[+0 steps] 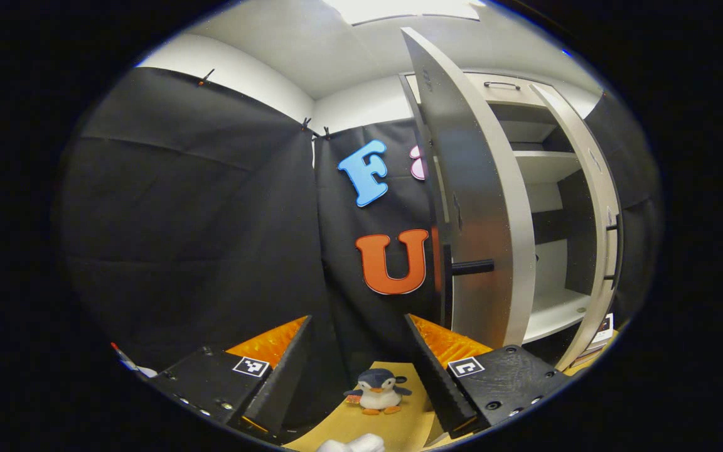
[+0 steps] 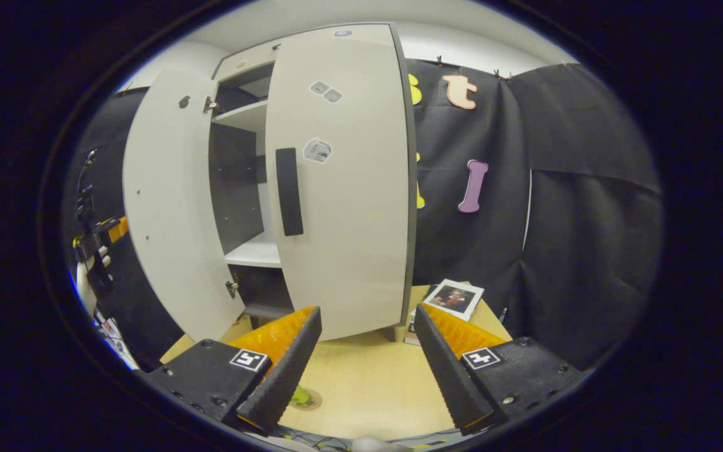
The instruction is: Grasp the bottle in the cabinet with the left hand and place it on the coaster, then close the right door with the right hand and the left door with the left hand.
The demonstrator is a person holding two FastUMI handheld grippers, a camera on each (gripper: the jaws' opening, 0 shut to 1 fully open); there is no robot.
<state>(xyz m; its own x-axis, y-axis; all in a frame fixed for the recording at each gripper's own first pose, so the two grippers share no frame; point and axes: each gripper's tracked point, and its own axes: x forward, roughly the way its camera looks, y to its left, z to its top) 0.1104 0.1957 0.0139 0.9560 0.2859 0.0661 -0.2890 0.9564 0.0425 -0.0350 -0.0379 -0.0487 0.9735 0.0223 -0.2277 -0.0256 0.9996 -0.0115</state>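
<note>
1. Right door (image 2: pixel 342 182) shut or nearly so, straight ahead of the right gripper (image 2: pixel 368 370), apart from it. Its dark handle (image 2: pixel 289 191) sits on the door's left part.
2. Left door (image 2: pixel 170 207) stands wide open, shelves (image 2: pixel 251 254) visible in the gap. In the left gripper view the left door (image 1: pixel 481 207) is just right of and beyond the left gripper (image 1: pixel 358 370), not touching.
3. Bottle: only a small green bit on a round coaster (image 2: pixel 304 398) on the wooden table (image 2: pixel 368 376), near, between the right fingers.
4. Left gripper: fingers apart, holding nothing; toy penguin (image 1: pixel 377 392) on the table between them.
5. Right gripper: fingers apart, holding nothing.
6. Other gripper with a hand (image 2: pixel 88 276) at far left of the right gripper view.
</note>
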